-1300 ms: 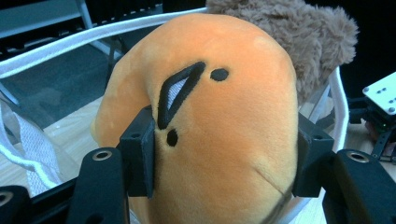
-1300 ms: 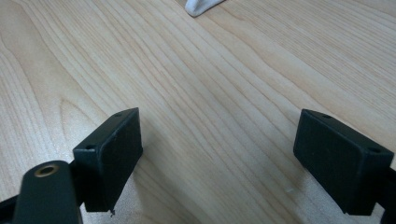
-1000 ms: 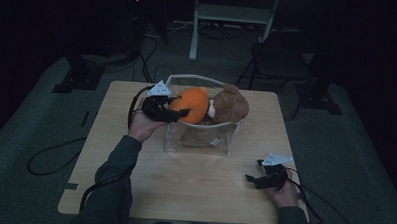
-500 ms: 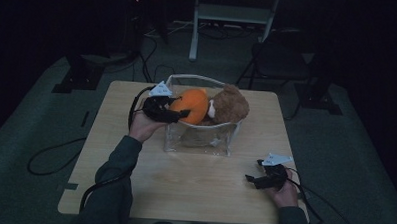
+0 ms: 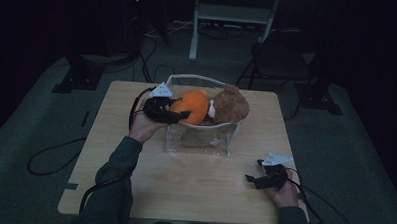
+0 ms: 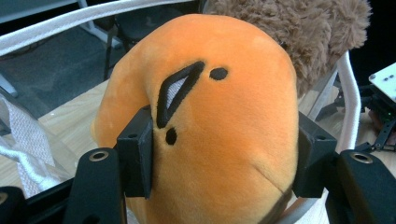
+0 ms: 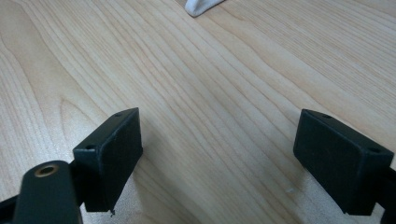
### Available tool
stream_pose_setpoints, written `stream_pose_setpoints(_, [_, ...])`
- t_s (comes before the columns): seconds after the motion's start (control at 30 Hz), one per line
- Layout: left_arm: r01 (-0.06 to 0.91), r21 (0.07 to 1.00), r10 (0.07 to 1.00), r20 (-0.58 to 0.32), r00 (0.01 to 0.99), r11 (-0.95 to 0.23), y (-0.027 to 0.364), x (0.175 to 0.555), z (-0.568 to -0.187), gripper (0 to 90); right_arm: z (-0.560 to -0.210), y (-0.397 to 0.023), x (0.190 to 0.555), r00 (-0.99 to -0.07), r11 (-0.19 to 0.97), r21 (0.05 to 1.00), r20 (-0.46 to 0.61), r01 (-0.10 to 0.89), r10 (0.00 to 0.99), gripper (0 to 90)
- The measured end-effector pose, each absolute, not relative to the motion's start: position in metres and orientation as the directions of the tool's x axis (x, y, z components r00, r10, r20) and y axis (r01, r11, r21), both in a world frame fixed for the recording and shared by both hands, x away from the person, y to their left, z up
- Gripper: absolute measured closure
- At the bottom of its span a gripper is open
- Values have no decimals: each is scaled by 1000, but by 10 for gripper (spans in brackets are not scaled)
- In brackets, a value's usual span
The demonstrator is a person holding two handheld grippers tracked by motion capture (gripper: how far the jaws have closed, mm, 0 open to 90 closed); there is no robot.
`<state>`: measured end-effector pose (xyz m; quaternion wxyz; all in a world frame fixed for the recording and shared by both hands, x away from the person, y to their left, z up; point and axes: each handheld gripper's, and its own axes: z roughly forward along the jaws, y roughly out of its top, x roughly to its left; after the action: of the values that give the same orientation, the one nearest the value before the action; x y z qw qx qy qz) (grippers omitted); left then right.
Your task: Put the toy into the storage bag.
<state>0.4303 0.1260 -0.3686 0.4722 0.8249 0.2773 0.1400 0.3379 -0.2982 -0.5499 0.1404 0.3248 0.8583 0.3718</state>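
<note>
Orange plush toy [image 6: 210,121] sits clamped between the pads of the left gripper [image 5: 179,110], at the top of the clear bag [image 5: 198,139], with the brown plush toy [image 5: 231,104] just beyond it, touching. Right gripper [image 5: 251,179] rests low over bare worktop [image 5: 199,182], well apart from the bag, jaws spread wide with nothing between them.
</note>
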Motion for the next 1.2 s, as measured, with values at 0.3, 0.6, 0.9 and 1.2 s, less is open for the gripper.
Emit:
stream_pose_setpoints(0.3, [333,852,591,-35,806,-403,125,430,-370,374,-550,-298,338,-750,513,729,0,453,662,147])
stream_pose_setpoints(0.6, [341,847,590,-41,806,-408,125,430,-372,369,-550,-298,338,-750,513,729,0,453,662,147])
stream_pose_setpoints(0.9, [350,844,591,-50,805,-405,126,429,-374,356,-550,-298,338,-750,513,729,0,453,662,147])
stream_pose_setpoints(1.2, [352,845,592,-53,804,-402,126,427,-375,339,-550,-298,338,-747,511,729,2,455,664,147])
